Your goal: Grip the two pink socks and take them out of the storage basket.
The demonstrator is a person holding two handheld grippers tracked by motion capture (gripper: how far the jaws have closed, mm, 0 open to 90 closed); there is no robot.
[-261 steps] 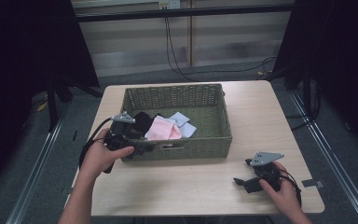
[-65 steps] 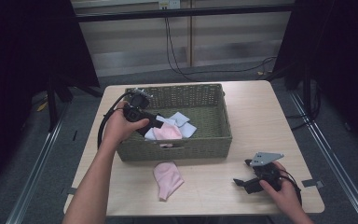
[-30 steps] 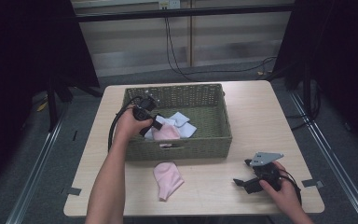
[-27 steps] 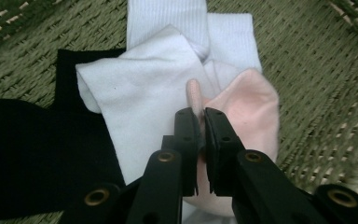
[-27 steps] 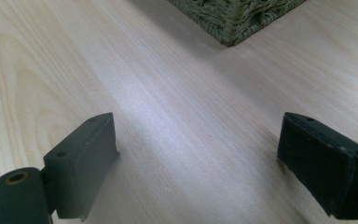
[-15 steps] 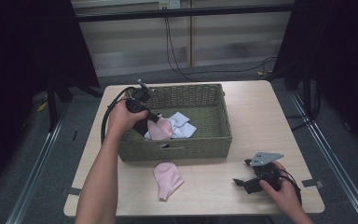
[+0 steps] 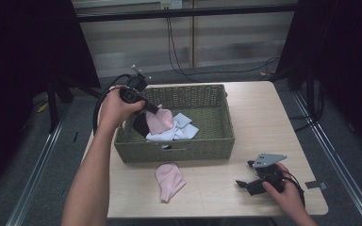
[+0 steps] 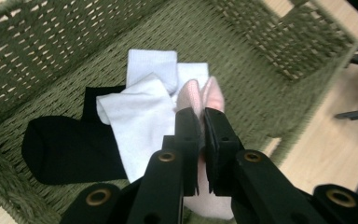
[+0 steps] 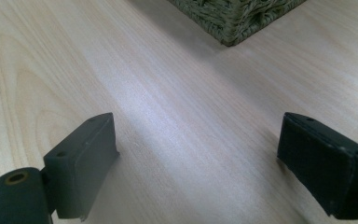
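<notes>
My left gripper is shut on a pink sock, which hangs from its jaws above the left part of the green wicker basket. In the basket below lie white socks and a black sock. A second pink sock lies flat on the table in front of the basket. My right gripper rests on the table at the front right, jaws wide apart with nothing between them.
The light wooden table has bare room to the right of the basket. A basket corner is at the top of the right gripper view. Black cables trail over the floor behind the table.
My left gripper has lifted upward out of the basket, pulling the pink sock up off the pile. The right gripper has stayed where it was.
</notes>
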